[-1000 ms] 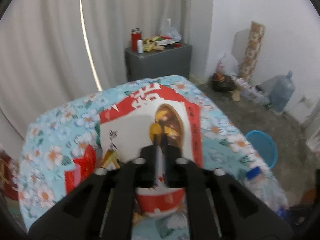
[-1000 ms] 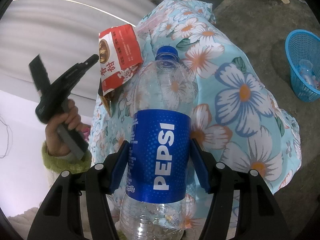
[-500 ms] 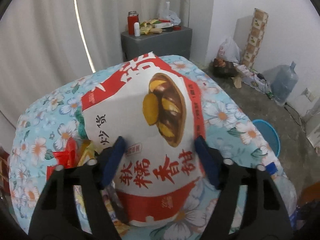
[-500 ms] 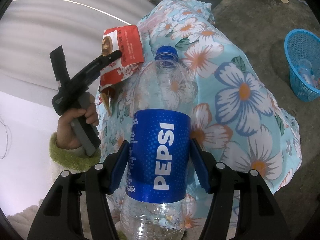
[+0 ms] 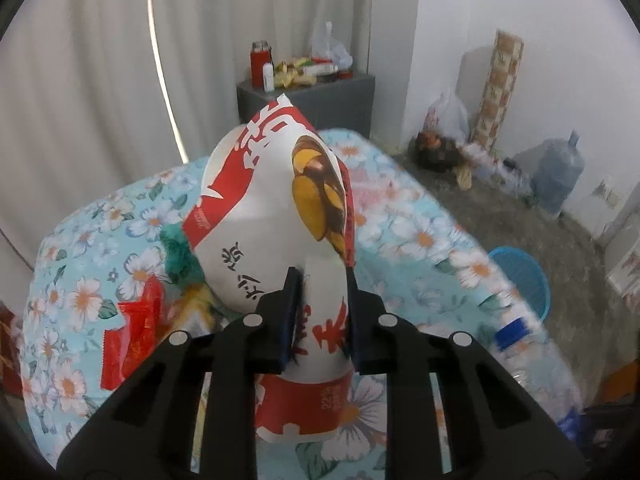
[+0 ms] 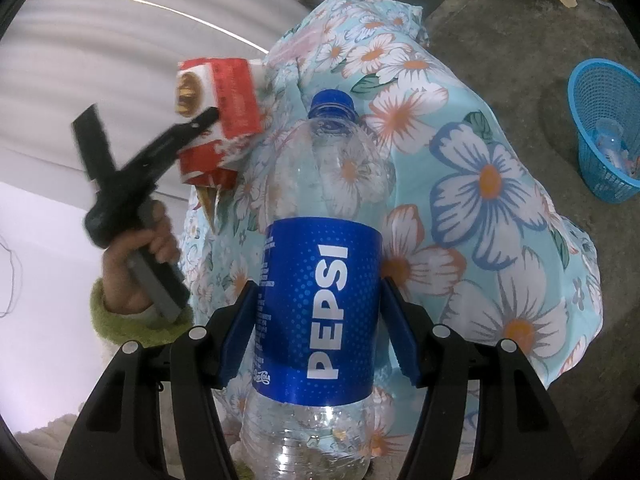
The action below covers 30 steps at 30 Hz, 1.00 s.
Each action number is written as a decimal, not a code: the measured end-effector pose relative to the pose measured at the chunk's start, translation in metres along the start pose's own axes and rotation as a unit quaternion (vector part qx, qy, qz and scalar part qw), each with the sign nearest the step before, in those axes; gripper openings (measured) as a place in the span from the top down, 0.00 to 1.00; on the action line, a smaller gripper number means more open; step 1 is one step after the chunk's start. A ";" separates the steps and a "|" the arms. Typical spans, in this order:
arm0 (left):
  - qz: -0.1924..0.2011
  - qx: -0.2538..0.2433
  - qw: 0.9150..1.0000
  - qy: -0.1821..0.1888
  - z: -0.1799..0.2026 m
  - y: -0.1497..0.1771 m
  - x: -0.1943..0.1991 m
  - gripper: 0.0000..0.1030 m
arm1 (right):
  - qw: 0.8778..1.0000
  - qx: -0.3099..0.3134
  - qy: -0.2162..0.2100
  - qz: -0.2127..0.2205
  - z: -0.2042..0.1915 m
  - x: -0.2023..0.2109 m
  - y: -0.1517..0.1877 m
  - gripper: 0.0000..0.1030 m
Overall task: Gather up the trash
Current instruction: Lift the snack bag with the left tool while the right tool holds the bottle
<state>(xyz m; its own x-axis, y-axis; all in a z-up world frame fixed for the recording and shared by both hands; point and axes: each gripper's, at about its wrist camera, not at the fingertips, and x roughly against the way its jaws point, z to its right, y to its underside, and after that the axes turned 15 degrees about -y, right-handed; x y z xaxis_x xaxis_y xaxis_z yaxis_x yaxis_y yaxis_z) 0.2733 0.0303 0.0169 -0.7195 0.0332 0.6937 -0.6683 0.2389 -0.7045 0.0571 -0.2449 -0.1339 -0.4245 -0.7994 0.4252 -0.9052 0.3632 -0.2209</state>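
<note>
My left gripper [image 5: 320, 312] is shut on a red-and-white snack bag [image 5: 276, 208], pinching its lower part so it bows upward above the floral tablecloth [image 5: 100, 240]. In the right wrist view the left gripper [image 6: 208, 116] holds that bag [image 6: 224, 108] lifted off the table. My right gripper [image 6: 320, 328] is shut on an empty clear Pepsi bottle [image 6: 324, 280] with a blue label and cap, held over the table's near side. The bottle's blurred cap [image 5: 516, 328] shows at the right of the left wrist view.
A blue mesh basket [image 6: 608, 128] with a bottle inside stands on the floor to the right, also in the left wrist view [image 5: 524, 276]. Red and yellow wrappers [image 5: 132, 328] lie on the table. A grey cabinet [image 5: 308, 100] with clutter stands behind.
My left gripper went from shut above the bag to open around it, then closed on it and lifted it off the table. My right gripper stayed still with the bottle.
</note>
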 end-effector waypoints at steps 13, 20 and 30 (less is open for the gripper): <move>0.089 0.174 0.950 0.244 -0.092 -0.024 0.099 0.82 | 1.000 0.000 0.001 0.000 0.000 -0.001 0.001 0.42; 0.020 0.309 0.812 0.494 -0.132 0.003 0.077 0.81 | 1.000 0.001 0.000 0.001 0.000 0.000 0.001 0.42; -0.098 0.407 0.745 0.519 -0.131 0.097 0.018 0.78 | 1.000 0.000 -0.001 0.000 0.000 0.001 0.001 0.42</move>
<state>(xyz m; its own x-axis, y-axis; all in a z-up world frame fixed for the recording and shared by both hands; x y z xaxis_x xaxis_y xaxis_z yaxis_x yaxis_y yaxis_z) 0.2208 0.1810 -0.0194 -0.3423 0.9085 0.2396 -0.9383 -0.3170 -0.1385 0.0562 -0.2453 -0.1337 -0.4246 -0.8000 0.4240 -0.9051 0.3635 -0.2205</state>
